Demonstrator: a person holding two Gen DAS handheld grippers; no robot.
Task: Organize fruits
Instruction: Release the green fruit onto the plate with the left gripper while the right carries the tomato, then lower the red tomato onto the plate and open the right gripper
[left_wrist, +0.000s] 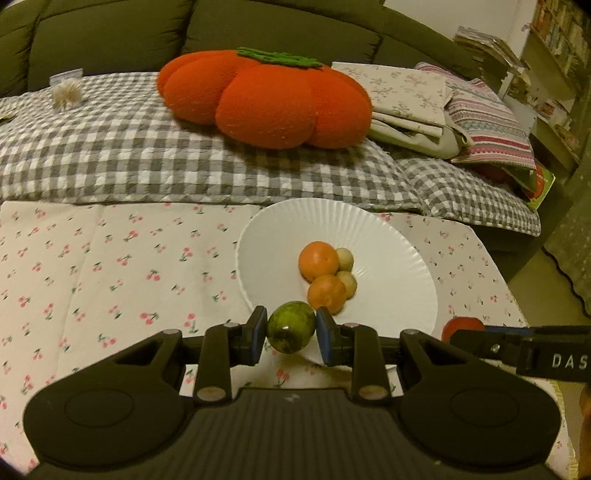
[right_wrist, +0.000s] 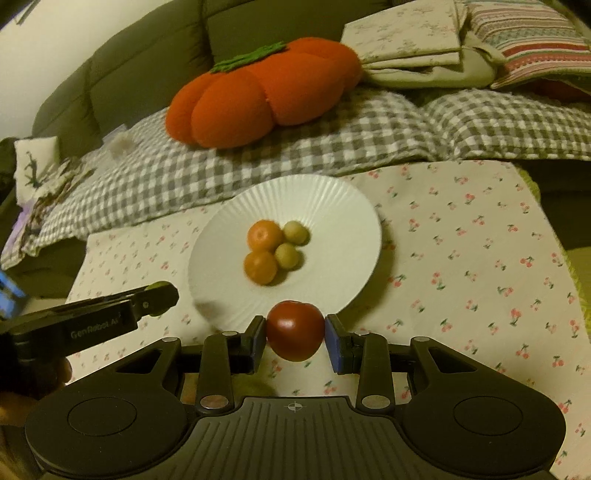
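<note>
Item 1, left gripper (left_wrist: 291, 334): jaws narrowed onto a green fruit (left_wrist: 291, 328), blue pads pressing its two flanks. Fruit is oval, mottled green with a darker blotch and a glossy highlight, held clear of the cloth just at the near rim of the plate. The side-on pinch across the short axis seems chosen so the rounded skin cannot roll out.

Item 2, right gripper (right_wrist: 295, 332): jaws likewise closed on a red tomato (right_wrist: 294, 329), pads at its widest girth. Tomato is smooth, deep red, faintly dimpled at the top, carried just short of the plate's near edge (its stem end faces upward, so far as the view shows).

Item 3, white plate (left_wrist: 280, 221): round, fluted rim, lying on the cherry-print cloth (left_wrist: 110, 258). At its centre, a tight cluster: two oranges (left_wrist: 318, 260) touching each other, with two small pale-yellow round fruits (left_wrist: 344, 258) pressed against their right side. Grouping in the middle likely keeps them from rolling toward the rim, and leaves the near part of the plate free for the two held pieces.

Item 4, surroundings: checked grey-and-white blanket (left_wrist: 147, 155) behind the cloth, bearing a pumpkin-shaped orange cushion (left_wrist: 266, 99); folded linens (left_wrist: 406, 99) to its right; dark sofa back beyond

Status, by judgement: sorting well advanced, two fruits awaiting placement
</note>
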